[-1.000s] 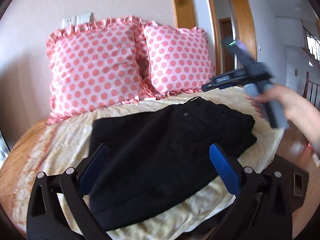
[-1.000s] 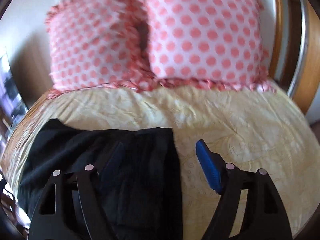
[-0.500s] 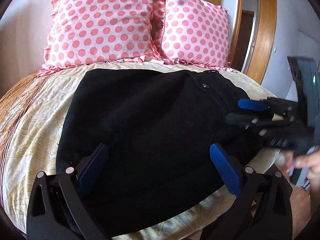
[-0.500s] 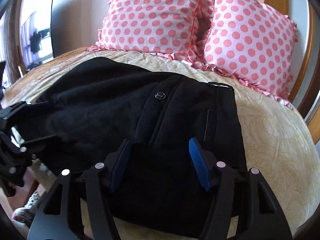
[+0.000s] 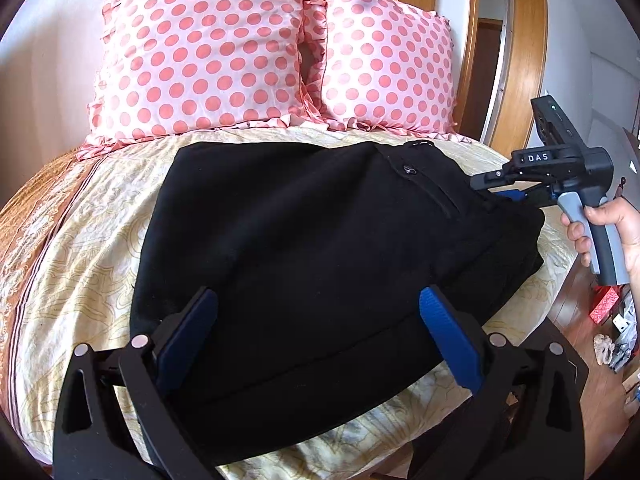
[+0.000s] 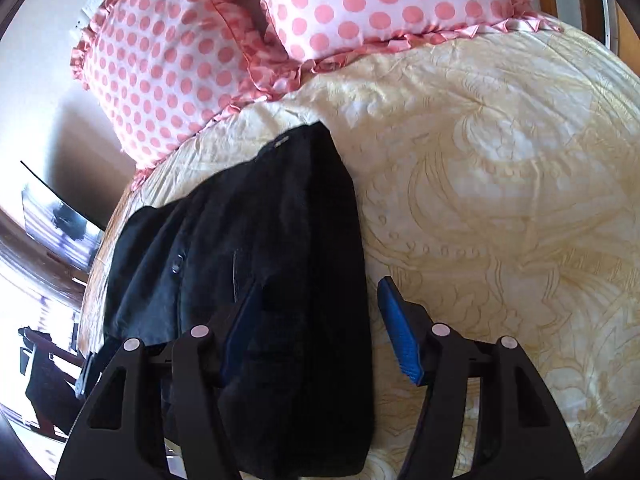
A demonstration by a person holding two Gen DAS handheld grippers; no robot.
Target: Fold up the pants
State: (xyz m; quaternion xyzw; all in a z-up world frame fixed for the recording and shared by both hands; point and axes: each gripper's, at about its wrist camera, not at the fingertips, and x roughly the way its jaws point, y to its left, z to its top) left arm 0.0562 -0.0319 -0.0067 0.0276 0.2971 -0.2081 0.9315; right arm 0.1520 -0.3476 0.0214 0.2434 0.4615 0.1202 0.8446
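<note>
Black pants point(image 5: 312, 264) lie folded on the yellow bedspread point(image 5: 80, 264); the waistband with a button point(image 5: 409, 169) is at the far right. My left gripper point(image 5: 316, 320) is open just above the near folded edge, its blue pads either side of the cloth. My right gripper point(image 5: 492, 188) is held by a hand at the right edge of the pants near the waistband. In the right wrist view the right gripper point(image 6: 320, 320) is open and straddles the edge of the pants point(image 6: 280, 240), one pad over the cloth, the other over the bedspread point(image 6: 500, 200).
Two pink polka-dot pillows point(image 5: 208, 52) point(image 5: 384, 68) lean against the wall at the head of the bed. A wooden door frame point(image 5: 472, 40) stands at the right. The floor at the right holds small items point(image 5: 608, 308). The bed's brown border point(image 5: 24, 216) runs along the left.
The right gripper has swung from the near side to the waistband edge at the right and turned. The left gripper has held about still over the near edge. Both stay open.
</note>
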